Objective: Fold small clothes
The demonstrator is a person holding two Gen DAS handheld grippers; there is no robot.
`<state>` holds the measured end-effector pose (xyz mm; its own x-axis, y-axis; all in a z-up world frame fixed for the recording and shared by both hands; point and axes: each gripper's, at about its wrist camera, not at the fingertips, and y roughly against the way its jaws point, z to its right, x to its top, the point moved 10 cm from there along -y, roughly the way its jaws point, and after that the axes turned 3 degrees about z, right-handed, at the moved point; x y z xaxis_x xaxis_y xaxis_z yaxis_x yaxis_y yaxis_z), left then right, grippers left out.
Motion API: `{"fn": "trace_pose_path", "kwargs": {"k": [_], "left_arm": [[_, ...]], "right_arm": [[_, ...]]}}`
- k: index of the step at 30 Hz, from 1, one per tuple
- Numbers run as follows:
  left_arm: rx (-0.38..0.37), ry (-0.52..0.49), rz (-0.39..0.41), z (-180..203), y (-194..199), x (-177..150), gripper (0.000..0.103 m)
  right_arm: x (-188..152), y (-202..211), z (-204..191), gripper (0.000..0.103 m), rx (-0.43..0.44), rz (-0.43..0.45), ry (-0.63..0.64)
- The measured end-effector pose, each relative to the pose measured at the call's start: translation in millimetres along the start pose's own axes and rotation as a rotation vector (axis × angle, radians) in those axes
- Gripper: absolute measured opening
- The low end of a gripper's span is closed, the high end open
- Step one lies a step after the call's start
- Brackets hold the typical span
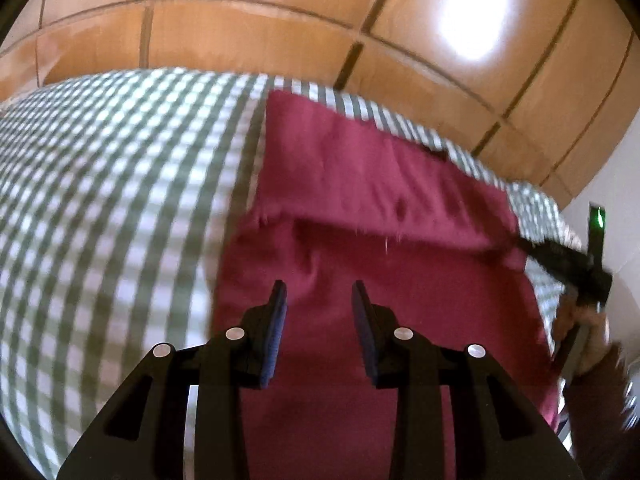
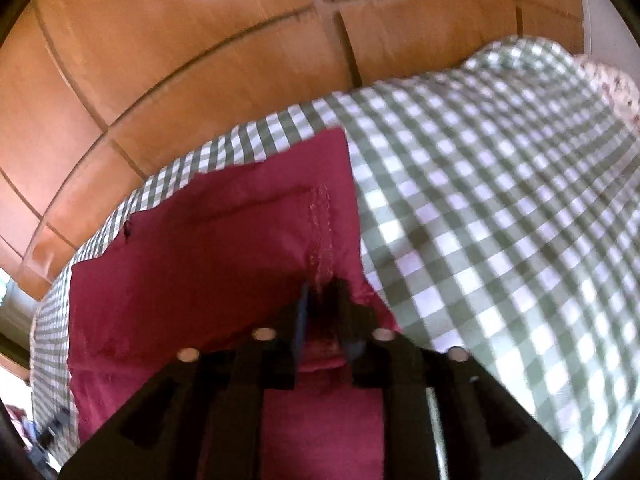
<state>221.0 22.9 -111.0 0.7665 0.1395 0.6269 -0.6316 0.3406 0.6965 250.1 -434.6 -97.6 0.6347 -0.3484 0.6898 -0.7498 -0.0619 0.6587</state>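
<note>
In the left wrist view the left gripper (image 1: 319,292) is seen nearest, its jaws standing apart with nothing between them; the maroon garment (image 1: 380,216) lies just beyond and beneath them, not touched by either pad so far as can be told. The garment is spread flat on the green-and-white checked cloth (image 1: 120,184), which covers what seems to be a bed rather than a desk, though the surface beneath cannot be made out. A folded-over flap with a frayed edge is seen crossing the garment beyond the jaws, so one fold is judged already made.

In the right wrist view the right gripper (image 2: 323,292) is set low on the garment's near right edge, in line with a stitched seam (image 2: 320,224) that runs away from the jaws. The jaws are blurred; a narrow gap is seen between them with maroon cloth within it, but whether the pads press on it cannot be told.

The garment's long axis is judged to run away from both grippers, toward the wooden panelled wall (image 1: 248,32). The right gripper is the nearer to the fabric, being at its edge, while the left is held clear above it. The coming move is judged to turn on that near edge being carried forward along the long axis.

No brand, label or legible writing is seen anywhere.
</note>
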Motion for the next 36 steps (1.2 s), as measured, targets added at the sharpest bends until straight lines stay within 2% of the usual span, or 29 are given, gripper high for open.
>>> {"fn": "trace_pose_path", "kwargs": {"k": [2, 4, 6, 8, 10, 14, 17, 19, 20, 21, 22, 24, 26, 28, 29, 30, 31, 34, 36], "left_arm": [[0.003, 0.058, 0.026, -13, -2, 19, 0.065], [0.001, 0.119, 0.032, -27, -6, 35, 0.065], [-0.041, 0.19, 0.025, -39, -15, 52, 0.065], [-0.05, 0.238, 0.012, -50, -27, 65, 0.065], [-0.075, 0.284, -0.009, -58, -41, 78, 0.065], [-0.105, 0.318, -0.049, -62, -68, 97, 0.065], [-0.12, 0.339, -0.074, -60, -89, 108, 0.064], [-0.127, 0.354, -0.091, -57, -103, 114, 0.058], [-0.136, 0.367, -0.101, -55, -108, 114, 0.049], [-0.138, 0.384, -0.112, -54, -114, 115, 0.029], [-0.127, 0.392, -0.115, -53, -119, 117, 0.024], [-0.077, 0.351, -0.081, -52, -119, 121, 0.014], [0.053, 0.241, -0.048, -53, -119, 122, 0.011], [0.151, 0.156, -0.073, -58, -127, 112, 0.012], [0.177, 0.126, -0.077, -59, -129, 107, 0.013], [0.195, 0.115, -0.065, -60, -127, 107, 0.019], [0.233, 0.099, -0.04, -60, -120, 108, 0.019], [0.28, 0.014, 0.064, -46, -97, 116, 0.019], [0.247, -0.06, 0.113, -29, -89, 120, 0.032]], "right_arm": [[4, 12, -9, 0.04, 0.022, 0.032, 0.014], [5, 19, -24, 0.04, 0.046, 0.045, 0.047], [2, 18, -38, 0.043, 0.061, 0.041, 0.078], [-5, 7, -54, 0.044, 0.079, 0.011, 0.115], [-11, -7, -64, 0.045, 0.059, -0.02, 0.151], [-21, -26, -63, 0.046, 0.036, -0.062, 0.143], [-21, -29, -62, 0.054, 0.031, -0.058, 0.15], [-19, -31, -61, 0.057, 0.025, -0.058, 0.151], [-19, -33, -60, 0.058, 0.023, -0.06, 0.15], [-19, -36, -60, 0.059, 0.022, -0.062, 0.149], [-20, -38, -62, 0.06, 0.022, -0.065, 0.153], [-25, -41, -66, 0.061, 0.017, -0.07, 0.174], [-34, -46, -72, 0.061, 0.006, -0.07, 0.217], [-40, -51, -76, 0.061, -0.051, -0.036, 0.303], [-41, -52, -78, 0.062, -0.068, -0.024, 0.322], [-41, -54, -77, 0.062, -0.076, -0.018, 0.323], [-41, -54, -76, 0.062, -0.073, -0.018, 0.315], [-41, -57, -73, 0.063, -0.053, -0.016, 0.282], [-42, -58, -73, 0.063, -0.054, -0.012, 0.285]]}}
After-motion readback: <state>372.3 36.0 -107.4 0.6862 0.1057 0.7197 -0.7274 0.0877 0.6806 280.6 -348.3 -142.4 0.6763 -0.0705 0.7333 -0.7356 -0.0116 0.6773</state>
